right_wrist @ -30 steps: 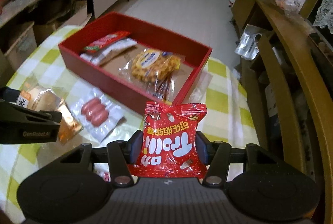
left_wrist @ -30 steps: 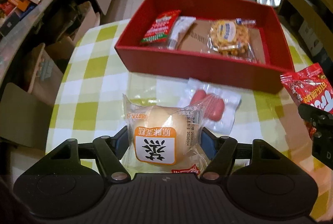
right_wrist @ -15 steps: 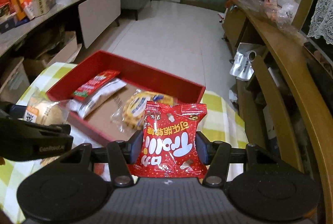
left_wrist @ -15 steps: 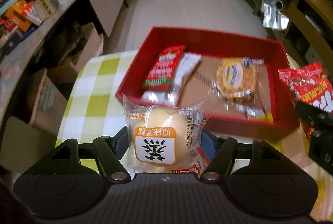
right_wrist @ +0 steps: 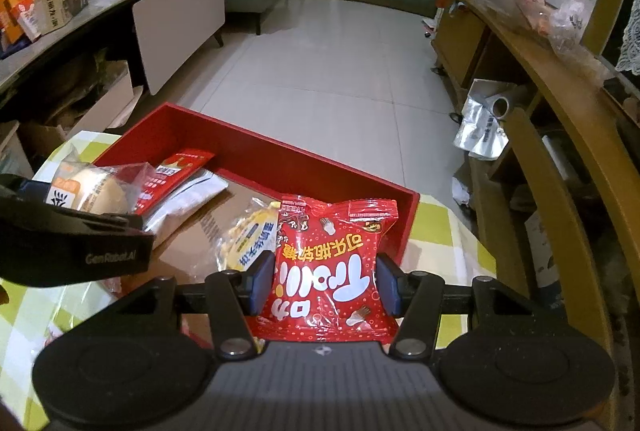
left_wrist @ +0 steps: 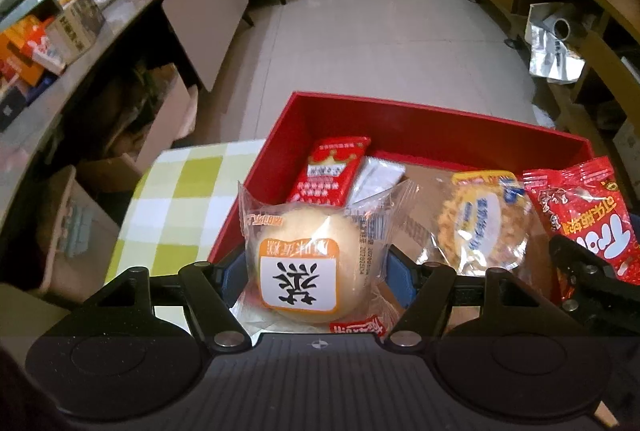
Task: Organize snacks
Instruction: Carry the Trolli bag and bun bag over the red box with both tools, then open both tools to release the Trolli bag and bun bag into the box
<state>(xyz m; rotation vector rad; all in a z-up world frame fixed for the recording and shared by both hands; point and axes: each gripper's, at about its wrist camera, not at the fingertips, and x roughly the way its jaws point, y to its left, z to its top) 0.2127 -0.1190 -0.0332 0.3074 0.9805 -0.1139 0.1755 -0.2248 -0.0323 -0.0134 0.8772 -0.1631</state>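
Note:
My left gripper is shut on a wrapped round bun with an orange and white label, held over the near left part of the red box. My right gripper is shut on a red candy bag, held over the box's near right corner. Inside the box lie a red snack packet, a white packet and a clear bag of yellow puffs. From the left wrist view the candy bag shows at the right edge.
The box rests on a table with a yellow and white checked cloth. A long counter with cartons and bags runs along the left, and wooden shelving along the right. Tiled floor lies beyond the table.
Both grippers have moved forward from the table's front over the red box, each carrying its snack. The sausage pack on the cloth has dropped out of view.

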